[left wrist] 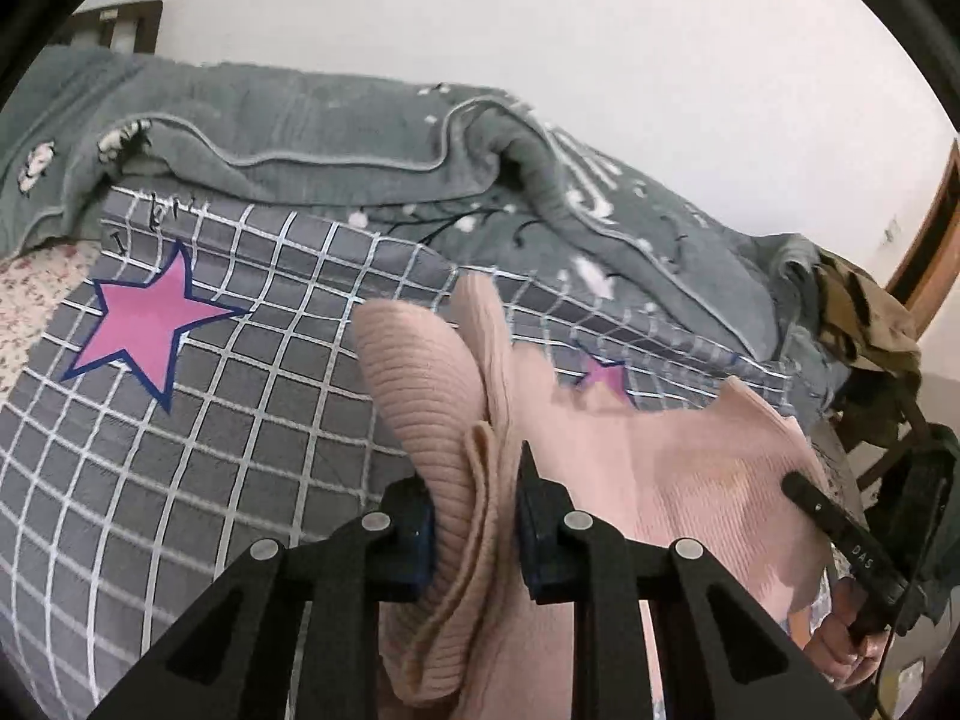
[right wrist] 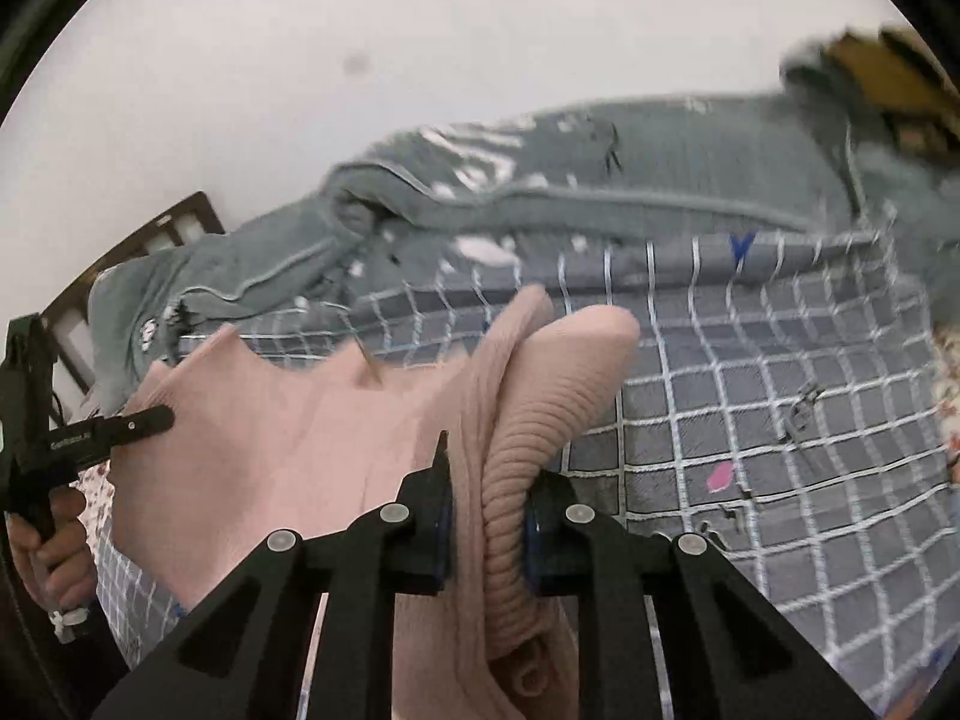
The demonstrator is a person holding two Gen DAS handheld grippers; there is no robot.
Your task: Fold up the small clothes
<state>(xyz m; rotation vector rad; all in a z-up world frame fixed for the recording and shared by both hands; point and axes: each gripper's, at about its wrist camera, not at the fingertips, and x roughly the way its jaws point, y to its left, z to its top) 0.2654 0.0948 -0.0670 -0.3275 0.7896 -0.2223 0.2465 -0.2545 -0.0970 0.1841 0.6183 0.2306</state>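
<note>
While each tool, left [left wrist: 471,516] and right [right wrist: 486,516], pinches a ribbed edge, the pink knit [left wrist: 654,480] looks light, soft, stretchy; hold bunched edges, not flat cloth.

Left wrist view: looks forward along left gripper [left wrist: 474,516], close over the bed | Right wrist view: looks forward along right gripper [right wrist: 486,516], equally close | Shared: pink knit garment [left wrist: 660,468] [right wrist: 270,432], grid bedsheet [left wrist: 240,420] [right wrist: 750,408], grey blanket [left wrist: 336,138] [right wrist: 690,168], white wall [left wrist: 540,12] [right wrist: 420,30]; each view catches the other gripper at its edge
</note>
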